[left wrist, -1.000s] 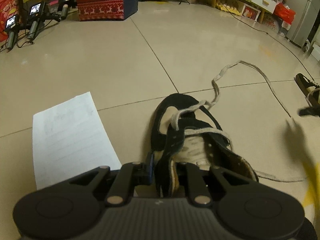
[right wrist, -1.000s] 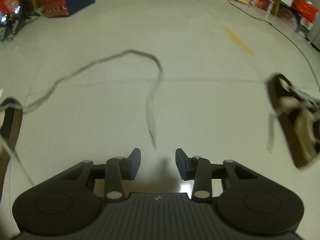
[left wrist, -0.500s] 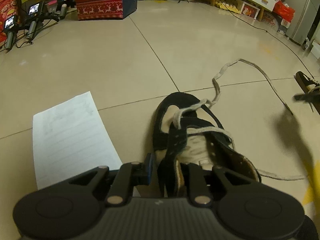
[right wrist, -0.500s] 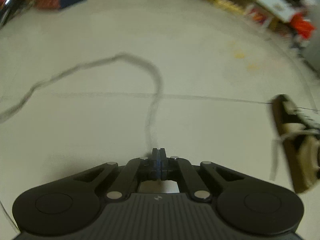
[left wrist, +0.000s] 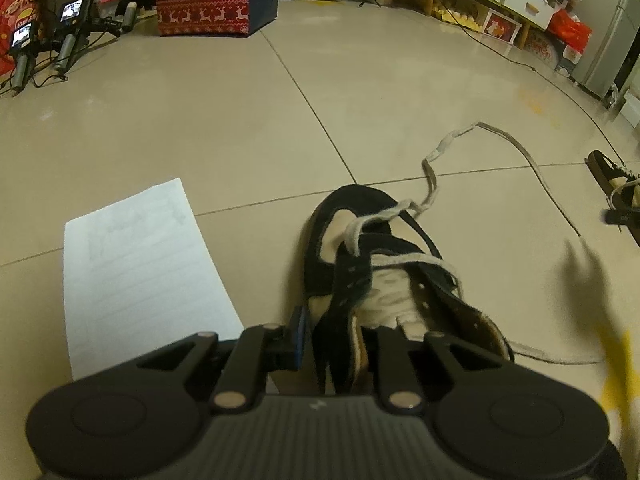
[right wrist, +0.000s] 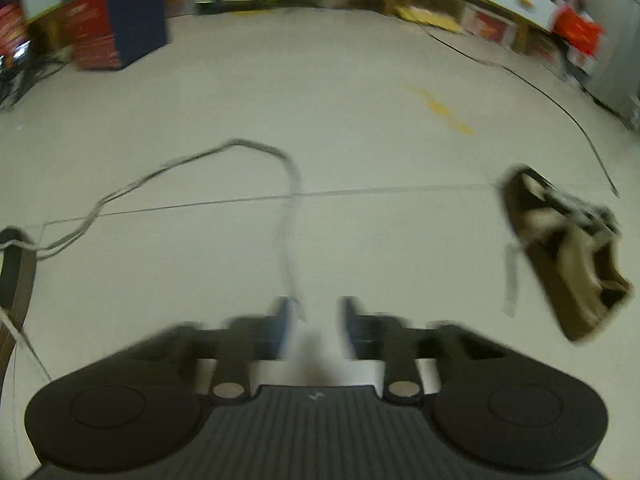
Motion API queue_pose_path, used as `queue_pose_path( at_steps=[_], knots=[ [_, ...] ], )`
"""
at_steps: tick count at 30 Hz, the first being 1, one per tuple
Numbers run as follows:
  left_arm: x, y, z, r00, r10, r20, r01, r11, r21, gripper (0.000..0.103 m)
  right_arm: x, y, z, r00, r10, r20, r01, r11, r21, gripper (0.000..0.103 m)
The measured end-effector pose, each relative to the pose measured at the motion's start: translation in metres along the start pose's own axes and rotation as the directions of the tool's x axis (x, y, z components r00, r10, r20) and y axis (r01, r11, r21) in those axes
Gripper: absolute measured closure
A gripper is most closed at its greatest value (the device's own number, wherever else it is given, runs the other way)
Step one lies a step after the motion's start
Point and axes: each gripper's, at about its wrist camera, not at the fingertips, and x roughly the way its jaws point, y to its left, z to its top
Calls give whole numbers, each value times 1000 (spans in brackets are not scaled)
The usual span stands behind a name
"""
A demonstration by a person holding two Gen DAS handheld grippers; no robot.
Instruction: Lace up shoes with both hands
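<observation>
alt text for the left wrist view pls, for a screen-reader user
The left tongs are clamped on the rear side wall of a black shoe on a tiled floor. Its pale lace is only partly threaded and trails away to the right. A lined sheet of paper lies left of the shoe.

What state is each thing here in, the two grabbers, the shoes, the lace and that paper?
Left gripper: shut on the black shoe's side flap.
Black shoe: on the floor, only partly laced.
Lace: loose end trails over the tiles to the right gripper.
Right gripper: jaws opening, pads not pressing the lace.
Second shoe: on the floor, apart.
Paper sheet: flat beside the black shoe.
</observation>
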Motion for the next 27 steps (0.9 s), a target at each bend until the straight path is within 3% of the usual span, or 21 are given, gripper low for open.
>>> queue_pose_path(
  at_steps=[2,5,9,11,13,16,19,24,27],
  knots=[
    [0,1,0,1000,-1,0,1,1000,1,83,19,10,5,1000,11,-12,-11,1000,-4,55],
    [0,1,0,1000,-3,1,3,1000,1,83,40,10,16,999,-44,-14,44,999,-31,58],
    [-1,1,0,1000,-8,2,8,1000,1,83,62,1,27,998,-27,-50,26,1000,-9,60],
    [-2,1,0,1000,-9,2,9,1000,2,83,67,1,28,997,6,-72,-6,1000,4,71],
    [-2,1,0,1000,-10,2,10,1000,5,83,70,5,23,995,5,-103,-7,1000,-18,103],
    [-3,1,0,1000,-12,2,12,1000,8,83,68,6,17,995,-47,-86,43,998,-42,103],
    [-6,3,1,1000,-20,-6,20,1000,9,82,58,-3,17,998,-17,-67,18,1000,24,103],
    [-17,2,1,1000,-17,-10,18,999,38,80,12,1,20,999,13,52,-16,999,49,103],
    [-20,-1,1,1000,-4,-20,5,997,71,78,1,27,23,990,100,99,-96,994,-45,89]
  ],
)
